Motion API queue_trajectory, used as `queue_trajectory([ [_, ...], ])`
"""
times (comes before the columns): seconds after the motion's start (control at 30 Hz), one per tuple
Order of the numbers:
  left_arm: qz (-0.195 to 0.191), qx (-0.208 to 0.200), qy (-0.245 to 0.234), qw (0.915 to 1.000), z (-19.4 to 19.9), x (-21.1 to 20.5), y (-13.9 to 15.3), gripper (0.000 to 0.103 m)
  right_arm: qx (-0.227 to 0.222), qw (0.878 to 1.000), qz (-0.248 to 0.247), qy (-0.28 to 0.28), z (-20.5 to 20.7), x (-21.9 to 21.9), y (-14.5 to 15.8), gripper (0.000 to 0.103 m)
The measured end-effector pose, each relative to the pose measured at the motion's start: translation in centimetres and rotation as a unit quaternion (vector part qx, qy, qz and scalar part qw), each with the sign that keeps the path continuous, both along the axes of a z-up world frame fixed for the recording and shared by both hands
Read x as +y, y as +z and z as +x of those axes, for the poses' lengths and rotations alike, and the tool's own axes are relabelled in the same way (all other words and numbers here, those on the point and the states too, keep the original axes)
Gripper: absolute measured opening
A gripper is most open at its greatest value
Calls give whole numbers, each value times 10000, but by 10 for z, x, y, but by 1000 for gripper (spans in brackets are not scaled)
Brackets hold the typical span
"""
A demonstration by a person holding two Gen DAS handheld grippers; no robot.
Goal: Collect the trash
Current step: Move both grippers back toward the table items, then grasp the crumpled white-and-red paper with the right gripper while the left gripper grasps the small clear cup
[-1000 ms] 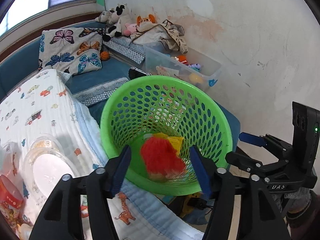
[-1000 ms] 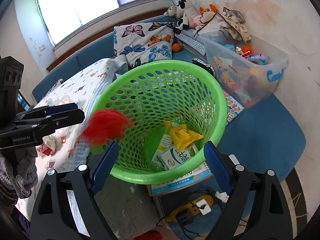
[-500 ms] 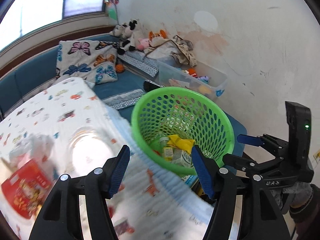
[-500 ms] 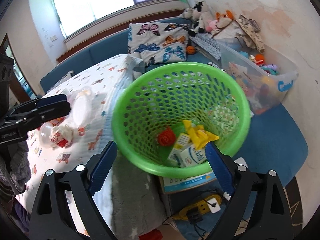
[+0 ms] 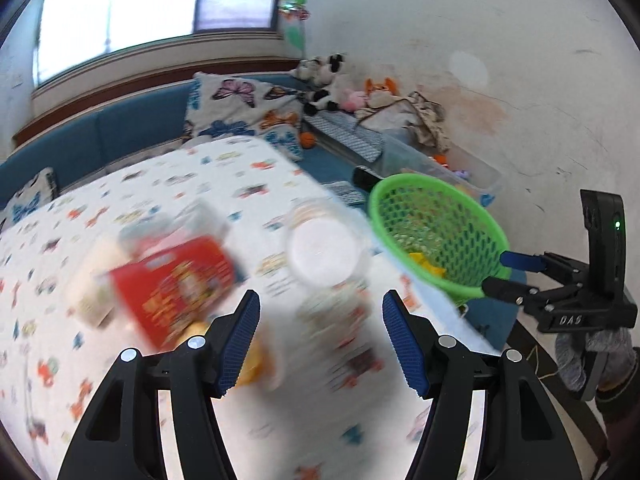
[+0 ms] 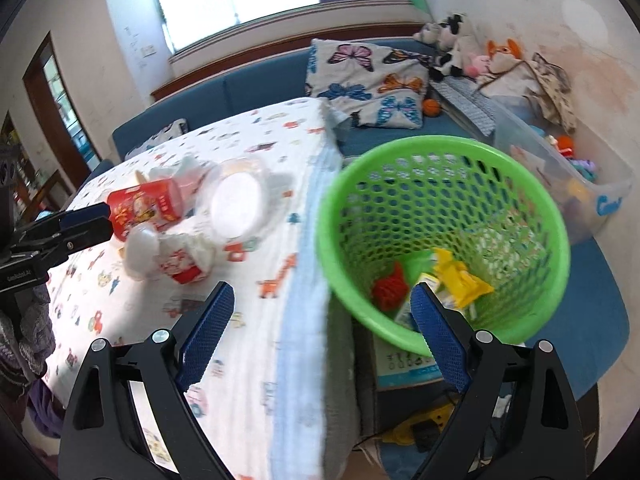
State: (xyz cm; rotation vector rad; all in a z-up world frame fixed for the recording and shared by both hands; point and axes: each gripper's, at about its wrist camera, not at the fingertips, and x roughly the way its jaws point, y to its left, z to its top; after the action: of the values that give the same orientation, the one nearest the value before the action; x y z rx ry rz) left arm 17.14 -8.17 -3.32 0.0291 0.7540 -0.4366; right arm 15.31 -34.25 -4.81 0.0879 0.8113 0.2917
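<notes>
**Both grippers empty, turned from basket toward remaining litter**

While the green basket (image 6: 442, 240) stands beside the table edge, trash is already gathered at its bottom: a red crumpled piece (image 6: 390, 290), a yellow wrapper (image 6: 460, 276) and a small carton, seemingly so that each drop is a short carry from the tabletop. Left of the basket, on the patterned tablecloth (image 6: 256, 320), a red snack tub (image 6: 146, 206), a clear plastic lid (image 6: 238, 204) and crumpled wrappers (image 6: 182, 258) are left uncollected. The left gripper (image 5: 320, 338) is held moderately wide with nothing between its pads, aimed over that litter, probably for the next pick. The right gripper (image 6: 320, 334) is spread wide and empty, straddling the table edge and the basket rim; its jaws have just been opening, with nothing between them. Compared with a second ago, the red piece is no longer falling but lies inside the basket, and the left view has swung from the basket to the tabletop.
</notes>
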Motion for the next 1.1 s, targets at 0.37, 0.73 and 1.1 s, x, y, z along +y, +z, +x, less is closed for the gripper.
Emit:
queue_trajectory([
  [0.37,-183,230,613,9977,-20,72,-25,62,121,9960,-61,879,13,70,-5,89],
  [0.73,-337,318,599,9971,-26,83,-34,60,335,9902,-218,1340,37,124,-27,83],
  [1.1,-466,323,173,9982,-14,58,-28,53,463,9895,-71,1367,54,132,-39,63],
])
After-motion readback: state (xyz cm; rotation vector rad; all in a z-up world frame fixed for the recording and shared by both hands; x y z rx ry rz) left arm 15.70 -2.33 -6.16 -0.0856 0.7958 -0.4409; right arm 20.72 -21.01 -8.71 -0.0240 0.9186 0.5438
